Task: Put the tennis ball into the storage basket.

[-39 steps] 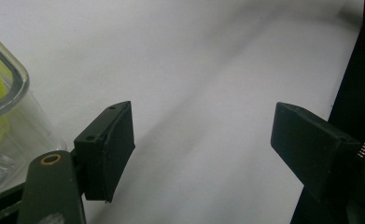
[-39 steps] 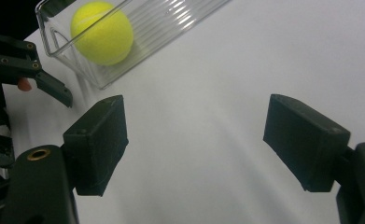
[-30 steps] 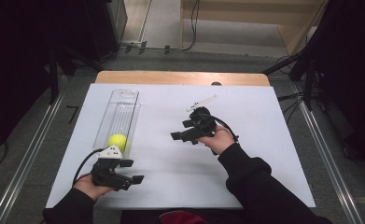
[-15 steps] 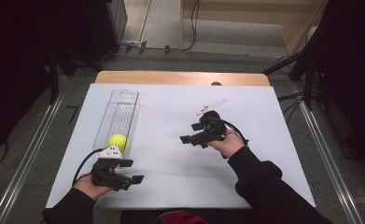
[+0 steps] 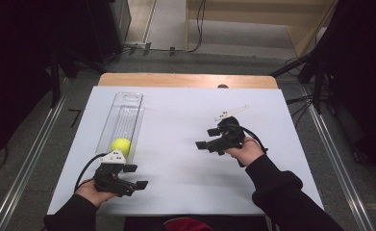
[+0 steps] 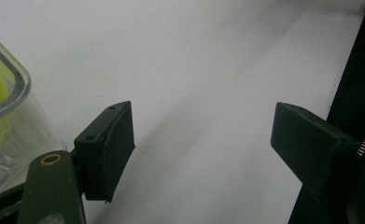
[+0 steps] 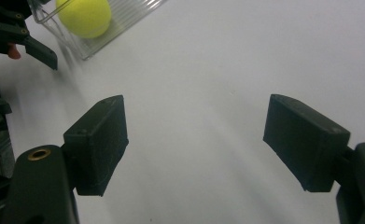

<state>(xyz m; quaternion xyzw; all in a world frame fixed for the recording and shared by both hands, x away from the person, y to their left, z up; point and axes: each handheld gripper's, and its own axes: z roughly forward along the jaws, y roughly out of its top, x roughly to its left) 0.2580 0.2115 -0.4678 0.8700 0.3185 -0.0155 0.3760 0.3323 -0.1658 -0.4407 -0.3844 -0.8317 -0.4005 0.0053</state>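
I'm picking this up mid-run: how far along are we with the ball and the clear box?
Looks done: the yellow ball already lies inside the clear box, at the end nearest the person. In hand: nothing. The left gripper rests open on the table beside the box, and the right gripper, jaws apart and empty, hangs over bare table. Left: perhaps only drawing the hands back; I see no lid or second ball.
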